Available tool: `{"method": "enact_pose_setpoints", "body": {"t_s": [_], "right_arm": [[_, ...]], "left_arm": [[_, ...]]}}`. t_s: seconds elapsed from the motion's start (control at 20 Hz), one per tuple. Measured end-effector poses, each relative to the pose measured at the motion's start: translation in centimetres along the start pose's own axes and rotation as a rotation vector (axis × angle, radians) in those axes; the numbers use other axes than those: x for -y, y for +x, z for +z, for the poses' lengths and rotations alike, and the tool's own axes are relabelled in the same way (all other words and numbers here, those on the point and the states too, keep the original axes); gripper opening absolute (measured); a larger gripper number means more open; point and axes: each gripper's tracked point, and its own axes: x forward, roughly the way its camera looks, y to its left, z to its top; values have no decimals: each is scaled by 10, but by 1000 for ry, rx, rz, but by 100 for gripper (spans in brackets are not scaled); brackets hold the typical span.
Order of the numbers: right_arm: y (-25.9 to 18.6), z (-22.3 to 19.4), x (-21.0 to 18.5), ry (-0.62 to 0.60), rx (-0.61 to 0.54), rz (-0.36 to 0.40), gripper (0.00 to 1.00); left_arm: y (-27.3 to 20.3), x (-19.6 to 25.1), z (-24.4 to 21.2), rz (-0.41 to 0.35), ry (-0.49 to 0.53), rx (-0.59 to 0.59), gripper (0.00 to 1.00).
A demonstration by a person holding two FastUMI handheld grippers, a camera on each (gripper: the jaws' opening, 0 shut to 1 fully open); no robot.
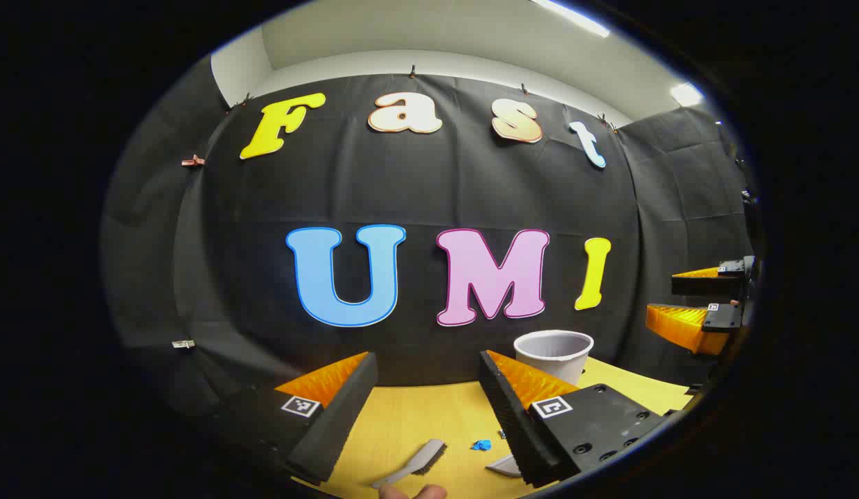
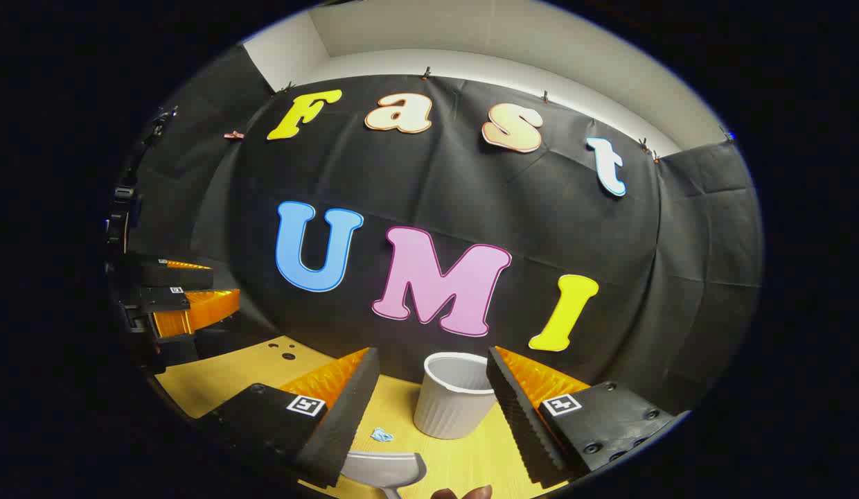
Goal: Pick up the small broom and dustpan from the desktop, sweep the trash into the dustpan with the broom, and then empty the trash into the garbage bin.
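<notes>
I hold both grippers above the yellow wooden desktop [image 1: 415, 416], each with jaws wide apart and gripping nothing. Below my left gripper [image 1: 426, 402] lies the small grey broom [image 1: 412, 466], its long axis slanting from lower left to upper right, bristles towards the ribbed white plastic garbage bin [image 1: 554, 353]. The crumpled blue scrap of trash [image 1: 481, 444] rests between the broom and that bin. Under my right gripper [image 2: 429, 409] sits the grey plastic dustpan [image 2: 384, 470], just short of the bin. I judge each tool lies nearest its own gripper, so both must descend.
</notes>
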Motion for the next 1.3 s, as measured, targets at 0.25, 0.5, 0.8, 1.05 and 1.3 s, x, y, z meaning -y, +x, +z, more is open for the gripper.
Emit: {"method": "enact_pose_setpoints", "body": {"t_s": [0.25,0.5,0.8,1.05,1.3], "right_arm": [[0,-1,4,13,-2,-20,97],[3,-3,5,17,2,-30,97],[7,-14,6,49,-46,-12,97],[0,-96,-8,31,-369,85,98],[-34,-206,-23,100,-740,211,97]], "left_arm": [[4,0,-2,-13,-6,1,99],[11,-4,-7,-11,-15,-3,95],[17,-6,-14,-18,-9,-8,95],[18,-10,-32,-36,-19,-32,95],[23,-17,-55,-26,-17,-78,95]]}}
